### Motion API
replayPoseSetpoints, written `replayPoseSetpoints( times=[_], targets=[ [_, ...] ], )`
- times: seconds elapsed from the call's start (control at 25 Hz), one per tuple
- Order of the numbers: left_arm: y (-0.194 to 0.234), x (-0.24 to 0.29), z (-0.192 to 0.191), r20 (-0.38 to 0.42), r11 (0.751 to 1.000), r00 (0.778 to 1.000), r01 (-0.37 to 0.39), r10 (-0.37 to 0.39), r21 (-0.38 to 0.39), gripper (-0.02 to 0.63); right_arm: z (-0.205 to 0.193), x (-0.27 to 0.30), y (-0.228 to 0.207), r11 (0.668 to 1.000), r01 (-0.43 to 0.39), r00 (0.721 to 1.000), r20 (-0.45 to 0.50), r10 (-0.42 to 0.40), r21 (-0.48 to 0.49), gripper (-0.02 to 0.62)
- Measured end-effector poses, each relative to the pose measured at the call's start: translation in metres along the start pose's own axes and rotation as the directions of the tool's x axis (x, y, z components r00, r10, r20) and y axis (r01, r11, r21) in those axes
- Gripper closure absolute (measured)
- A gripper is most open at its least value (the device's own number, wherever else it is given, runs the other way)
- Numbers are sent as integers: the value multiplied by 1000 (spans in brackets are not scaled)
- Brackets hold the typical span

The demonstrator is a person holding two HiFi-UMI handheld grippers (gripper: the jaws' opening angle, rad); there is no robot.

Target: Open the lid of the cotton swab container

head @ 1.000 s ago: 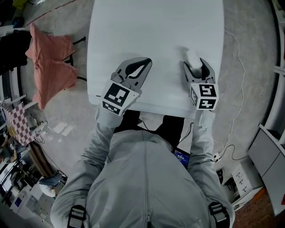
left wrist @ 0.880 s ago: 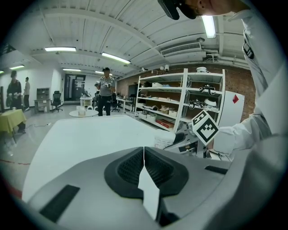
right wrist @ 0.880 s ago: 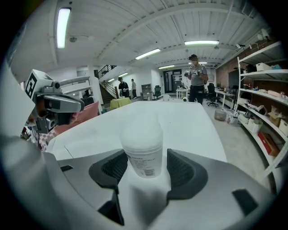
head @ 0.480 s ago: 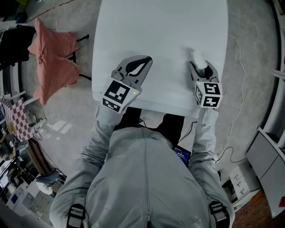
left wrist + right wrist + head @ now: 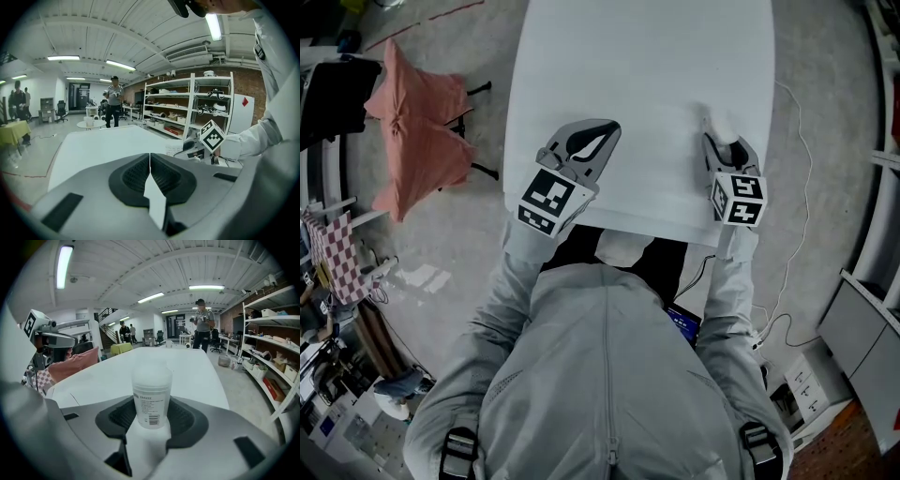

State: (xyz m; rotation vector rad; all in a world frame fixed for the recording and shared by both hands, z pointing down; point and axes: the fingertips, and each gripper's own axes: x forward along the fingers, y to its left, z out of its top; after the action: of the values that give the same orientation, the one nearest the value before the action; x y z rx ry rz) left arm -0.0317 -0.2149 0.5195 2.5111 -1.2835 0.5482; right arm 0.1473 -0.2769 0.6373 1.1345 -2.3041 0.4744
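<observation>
1. The cotton swab container (image 5: 151, 397) is a translucent white tub with a printed label and barcode. It stands upright on the white table (image 5: 628, 66), on the near right part of the tabletop.
2. The lid (image 5: 151, 373) is seated on the container's top, not yet opened.
3. The right gripper (image 5: 151, 414) has the container between its jaws, which have just been closing. In the right gripper view the ribbed pads lie against the two sides of the tub, with no gap showing on either side.
4. In the head view the container (image 5: 719, 125) shows just past the right gripper's (image 5: 724, 142) tips.
5. The left gripper (image 5: 150, 161) has its jaws together, leaving only a thin seam, and nothing is between them. It sits over the near left part of the table, well apart from the container.
6. In the head view the left gripper (image 5: 609, 128) points up and to the right across the tabletop.
7. A pink cloth (image 5: 417, 131) is draped on a stand on the floor to the left of the table.
8. White shelving (image 5: 211, 103) stands along the brick wall, and a person (image 5: 201, 326) stands beyond the table's far end.
</observation>
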Motion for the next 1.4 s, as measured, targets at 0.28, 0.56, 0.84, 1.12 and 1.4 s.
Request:
replayPoseSetpoints(
  times=[0.28,0.56,0.84,1.12,1.4],
  targets=[
    [-2,-10,15,20,999,999,36,-36,32,583,11,-21,18,1000,-1,1000,8,1,-1,371],
    [-8,-20,38,54,993,995,84,-88,78,583,43,-54,45,1000,-8,999,48,9,-11,373],
    [-14,-33,54,75,979,981,171,-180,109,583,75,-88,95,991,-116,990,79,121,-60,373],
    [-18,-57,62,89,957,961,248,-263,149,583,103,-117,135,989,-136,980,139,142,-53,373],
    [-35,-79,77,116,909,919,341,-376,241,583,115,-140,160,990,-125,979,152,134,-70,373]
  ],
)
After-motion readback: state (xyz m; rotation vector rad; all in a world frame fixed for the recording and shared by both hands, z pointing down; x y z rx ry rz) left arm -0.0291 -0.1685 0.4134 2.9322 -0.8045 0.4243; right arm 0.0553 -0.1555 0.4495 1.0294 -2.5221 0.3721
